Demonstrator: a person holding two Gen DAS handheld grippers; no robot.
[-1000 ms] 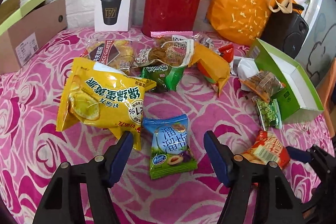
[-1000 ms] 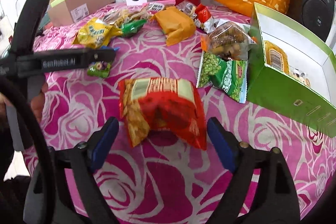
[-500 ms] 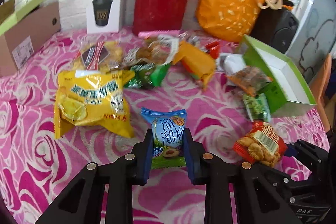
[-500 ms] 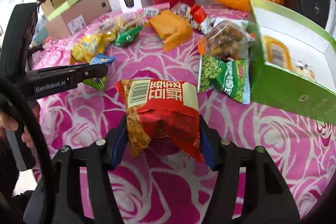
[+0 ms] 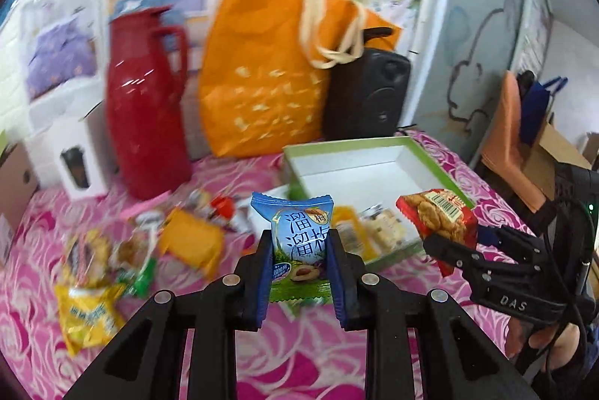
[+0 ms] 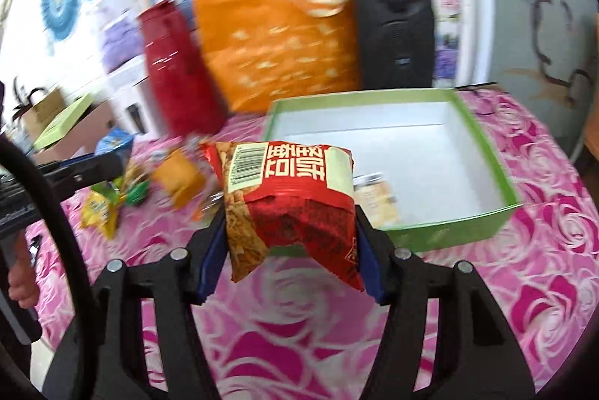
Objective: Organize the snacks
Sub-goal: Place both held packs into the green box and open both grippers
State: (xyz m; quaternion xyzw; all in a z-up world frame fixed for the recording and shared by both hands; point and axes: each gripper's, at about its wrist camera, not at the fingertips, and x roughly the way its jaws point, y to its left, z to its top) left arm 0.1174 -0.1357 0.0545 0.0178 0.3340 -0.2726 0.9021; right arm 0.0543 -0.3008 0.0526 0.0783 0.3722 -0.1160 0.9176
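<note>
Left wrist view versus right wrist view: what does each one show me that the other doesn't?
Only the left wrist view shows the left gripper shut on the blue packet front-on, plus the right gripper from the side.

Only the right wrist view shows the red packet clamped front-on, and the far right corner of the green box.

Both show the green box, orange bag, red jug, black speaker and loose snacks on the pink cloth.

left hand-held gripper (image 5: 300,259) clamped, right hand-held gripper (image 6: 290,235) clamped
</note>
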